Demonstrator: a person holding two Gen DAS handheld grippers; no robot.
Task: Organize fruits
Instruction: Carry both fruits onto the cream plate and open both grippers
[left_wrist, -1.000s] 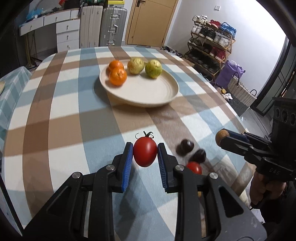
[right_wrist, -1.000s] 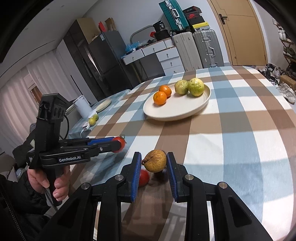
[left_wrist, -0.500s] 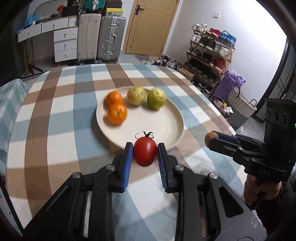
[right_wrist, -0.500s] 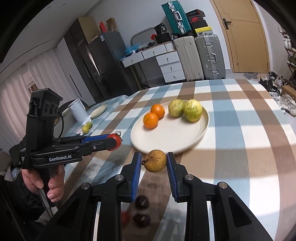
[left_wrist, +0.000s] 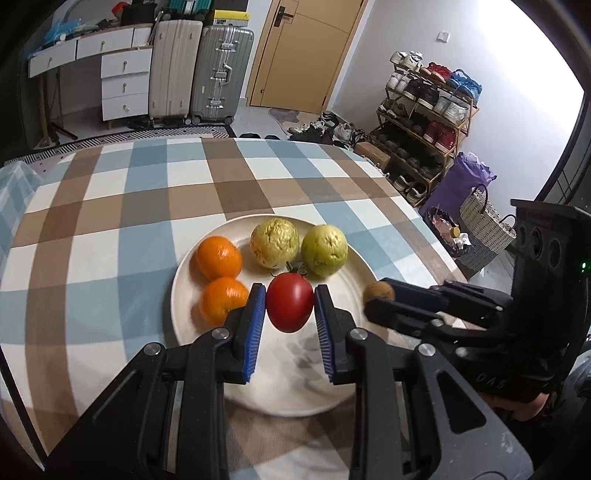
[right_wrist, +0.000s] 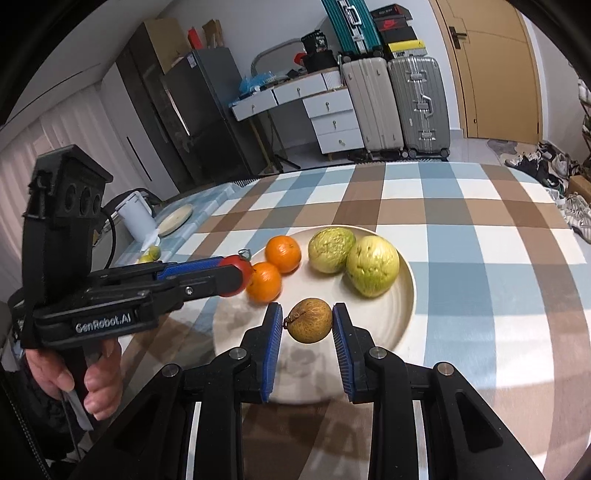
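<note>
1. Hovering over the cream plate (left_wrist: 184, 280), the left tongs (left_wrist: 290, 304) are clamping a red tomato (left_wrist: 290, 302), stem pointing away from the camera.
2. Gripping a small brown fruit (right_wrist: 309, 320), the right tongs (right_wrist: 308, 321) are hanging above the plate's near half, beside the left ones.
3. Bare plate is lying directly beneath both; two oranges (left_wrist: 218, 256) and two green fruits (left_wrist: 324, 251) are sitting just beyond, toward the far rim.
4. Tong bodies are hiding the plate's near rim and the checked bench (left_wrist: 110, 206) below, so height above the plate is hard to judge.
</note>
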